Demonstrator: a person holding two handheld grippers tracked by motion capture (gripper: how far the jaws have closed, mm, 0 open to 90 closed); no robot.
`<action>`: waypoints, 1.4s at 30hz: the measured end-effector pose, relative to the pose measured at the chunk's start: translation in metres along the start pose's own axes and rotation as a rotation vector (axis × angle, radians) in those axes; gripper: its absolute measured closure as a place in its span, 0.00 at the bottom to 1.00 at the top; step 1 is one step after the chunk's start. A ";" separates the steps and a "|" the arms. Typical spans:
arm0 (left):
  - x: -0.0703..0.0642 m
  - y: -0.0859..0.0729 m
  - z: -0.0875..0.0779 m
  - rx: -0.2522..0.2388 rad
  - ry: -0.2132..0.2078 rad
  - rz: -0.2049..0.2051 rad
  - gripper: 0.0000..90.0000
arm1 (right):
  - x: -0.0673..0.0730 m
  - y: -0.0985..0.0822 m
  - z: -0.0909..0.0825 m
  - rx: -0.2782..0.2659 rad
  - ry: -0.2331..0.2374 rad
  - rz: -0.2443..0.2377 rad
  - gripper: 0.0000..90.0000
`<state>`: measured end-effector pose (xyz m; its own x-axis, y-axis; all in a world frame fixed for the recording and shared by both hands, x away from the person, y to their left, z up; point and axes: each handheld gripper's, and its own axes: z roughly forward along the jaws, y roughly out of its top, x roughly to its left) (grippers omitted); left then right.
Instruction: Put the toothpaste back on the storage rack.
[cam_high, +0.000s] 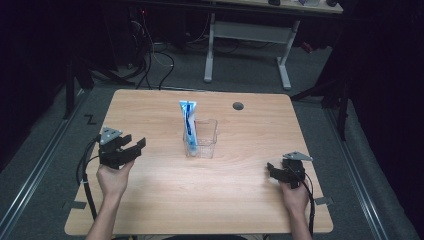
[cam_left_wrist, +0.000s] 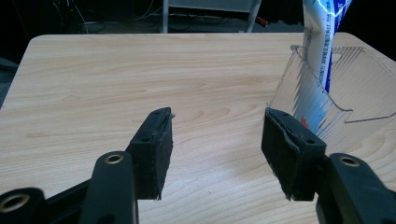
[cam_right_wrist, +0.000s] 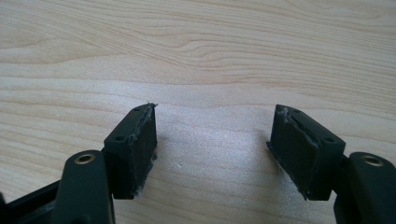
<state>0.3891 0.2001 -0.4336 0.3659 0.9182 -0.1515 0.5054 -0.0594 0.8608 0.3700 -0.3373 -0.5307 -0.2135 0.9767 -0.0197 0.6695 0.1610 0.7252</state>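
Standing near-upright in a clear plastic container (cam_high: 204, 139) at table (cam_high: 150, 200) centre: white-and-blue toothpaste tube (cam_high: 188, 121), crimped flat end up, leaning on the container's left wall, top well above the rim. Container is see-through, roughly square, holds just the tube. Left gripper (cam_high: 131, 148) sits left of the container, near it, jaws apart with nothing between them; in the left gripper view the container (cam_left_wrist: 327, 100) and tube (cam_left_wrist: 322, 42) are just past its right jaw. Right gripper (cam_high: 272, 171) is well apart at the right, jaws apart over bare wood, holding nothing.
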 end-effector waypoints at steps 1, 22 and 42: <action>0.000 -0.001 0.000 0.000 -0.001 -0.002 0.49 | 0.000 0.000 0.000 0.000 0.000 0.000 0.35; 0.005 -0.017 0.006 0.028 0.001 -0.028 0.48 | 0.000 0.000 0.000 0.000 -0.001 0.001 0.35; 0.009 -0.036 0.012 0.057 0.004 -0.054 0.48 | 0.000 0.000 0.000 0.000 -0.001 0.001 0.35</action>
<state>0.3838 0.2054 -0.4721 0.3337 0.9223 -0.1948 0.5684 -0.0320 0.8221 0.3701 -0.3372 -0.5307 -0.2126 0.9769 -0.0198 0.6695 0.1604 0.7252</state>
